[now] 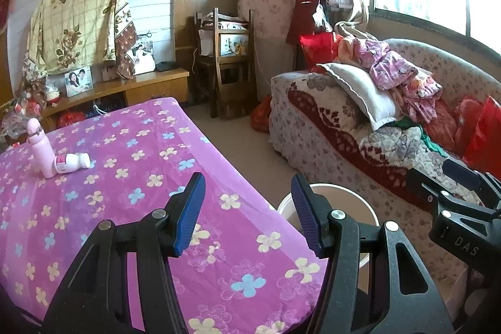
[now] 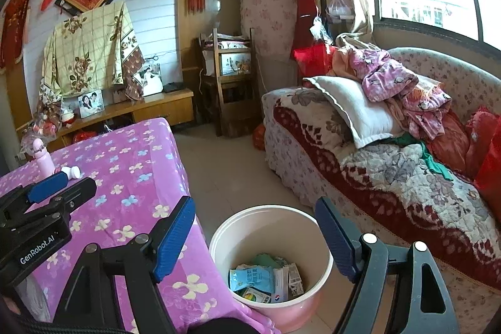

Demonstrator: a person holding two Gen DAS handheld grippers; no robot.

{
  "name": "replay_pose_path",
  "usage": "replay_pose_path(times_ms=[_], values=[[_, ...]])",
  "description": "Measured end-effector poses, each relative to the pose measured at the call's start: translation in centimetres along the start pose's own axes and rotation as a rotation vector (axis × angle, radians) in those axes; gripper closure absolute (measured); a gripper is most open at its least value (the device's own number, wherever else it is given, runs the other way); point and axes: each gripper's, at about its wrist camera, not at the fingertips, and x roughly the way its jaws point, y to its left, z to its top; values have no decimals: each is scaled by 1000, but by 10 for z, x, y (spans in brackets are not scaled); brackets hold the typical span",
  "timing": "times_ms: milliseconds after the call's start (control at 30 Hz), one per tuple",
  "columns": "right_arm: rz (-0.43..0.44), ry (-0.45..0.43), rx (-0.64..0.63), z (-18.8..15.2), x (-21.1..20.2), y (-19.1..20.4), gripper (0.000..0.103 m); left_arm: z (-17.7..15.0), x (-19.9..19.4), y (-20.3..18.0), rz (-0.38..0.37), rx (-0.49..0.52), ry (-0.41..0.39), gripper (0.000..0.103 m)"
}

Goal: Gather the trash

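- The trash left to pick up looks like the small white bottle [image 1: 72, 162]. It lies on its side on the tabletop [image 1: 219, 240], at the far left end.
- I think the bottle is light, hard and smooth. It is round, so it could roll. The best hold is across its middle.
- A tall pink bottle [image 1: 39, 146] stands right next to it, touching or almost touching. It could tip over if bumped. It may not be trash.
- The bin [image 2: 269, 268] sits on the floor by the tabletop edge. It has packets [image 2: 253, 277] in it already.
- The left gripper [image 1: 247, 212] has its jaws partly apart, with nothing in them. It hangs over the near edge of the tabletop.
- The right gripper [image 2: 255, 237] has its jaws wide, with nothing in them. It hangs above the bin.
- A sofa [image 2: 391, 177] piled with a pillow [image 2: 353, 111] and clothes [image 2: 404, 86] stands to the right, well apart from the bottle.
- Nothing lies on the purple cloth between the 2 grippers and the bottle.
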Motion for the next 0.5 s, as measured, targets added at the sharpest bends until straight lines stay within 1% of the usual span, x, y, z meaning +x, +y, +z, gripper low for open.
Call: replay_pose_path(times_ms=[200,500], values=[[-10,-12,-1,1,-5,-2,24,1,-4,3,3,-9,-12,48],[-15,-8,-2,1,-6,-4,23,0,-4,3,0,-10,-8,48]])
